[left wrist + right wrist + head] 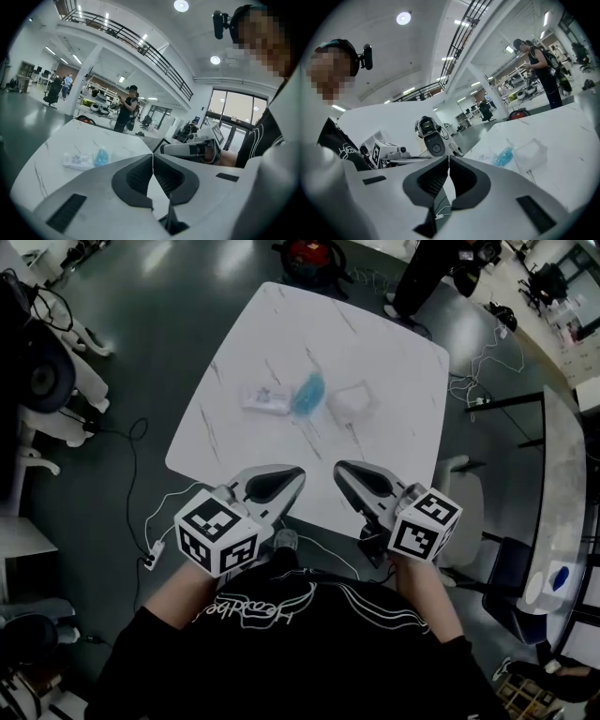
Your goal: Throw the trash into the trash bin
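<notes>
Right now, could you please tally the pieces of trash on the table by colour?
White wrapper: 1
Blue wad: 1
Clear tub: 1
Total: 3

On the surface (pixel 394 427) lie a packet (pixel 263 397) left, wrapper (pixel 308 393) middle, tub (pixel 350 401) right; the left gripper (pixel 299 472) and right gripper (pixel 338 467) sit before them
</notes>
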Action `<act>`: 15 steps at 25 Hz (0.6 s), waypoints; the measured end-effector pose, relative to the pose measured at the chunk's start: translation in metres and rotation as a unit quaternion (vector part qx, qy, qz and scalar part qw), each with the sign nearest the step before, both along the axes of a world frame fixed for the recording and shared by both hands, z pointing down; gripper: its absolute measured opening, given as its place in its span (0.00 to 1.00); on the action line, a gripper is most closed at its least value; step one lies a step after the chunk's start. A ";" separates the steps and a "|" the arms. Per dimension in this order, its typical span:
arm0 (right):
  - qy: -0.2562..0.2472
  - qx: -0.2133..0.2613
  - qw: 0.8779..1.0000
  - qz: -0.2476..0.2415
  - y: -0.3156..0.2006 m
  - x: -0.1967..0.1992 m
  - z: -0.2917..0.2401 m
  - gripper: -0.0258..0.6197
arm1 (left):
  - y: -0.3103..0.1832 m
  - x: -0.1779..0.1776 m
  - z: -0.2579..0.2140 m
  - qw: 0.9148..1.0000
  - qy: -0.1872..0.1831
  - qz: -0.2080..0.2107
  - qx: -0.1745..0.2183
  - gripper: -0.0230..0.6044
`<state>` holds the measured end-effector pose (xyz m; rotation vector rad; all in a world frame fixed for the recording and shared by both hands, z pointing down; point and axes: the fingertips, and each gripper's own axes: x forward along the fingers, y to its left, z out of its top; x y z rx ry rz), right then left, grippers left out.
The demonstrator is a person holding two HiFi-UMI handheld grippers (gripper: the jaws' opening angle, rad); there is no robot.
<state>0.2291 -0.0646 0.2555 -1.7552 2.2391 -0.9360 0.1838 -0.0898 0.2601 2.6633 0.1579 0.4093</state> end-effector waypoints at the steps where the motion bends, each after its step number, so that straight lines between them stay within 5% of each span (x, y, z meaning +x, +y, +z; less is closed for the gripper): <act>1: -0.003 -0.002 1.000 -0.001 -0.009 0.004 0.003 0.09 | -0.008 0.004 0.003 1.000 -0.003 0.001 0.000 0.05; 7: -0.015 -0.013 1.000 -0.011 -0.043 0.013 0.020 0.09 | -0.054 0.012 0.023 0.999 -0.025 -0.015 0.015 0.05; 12: -0.028 -0.022 0.999 -0.014 -0.064 0.020 0.033 0.09 | -0.086 0.018 0.038 0.998 -0.047 -0.030 0.033 0.23; 15: -0.036 -0.029 0.999 -0.015 -0.071 0.024 0.042 0.09 | -0.101 0.021 0.051 0.995 -0.065 -0.020 0.076 0.30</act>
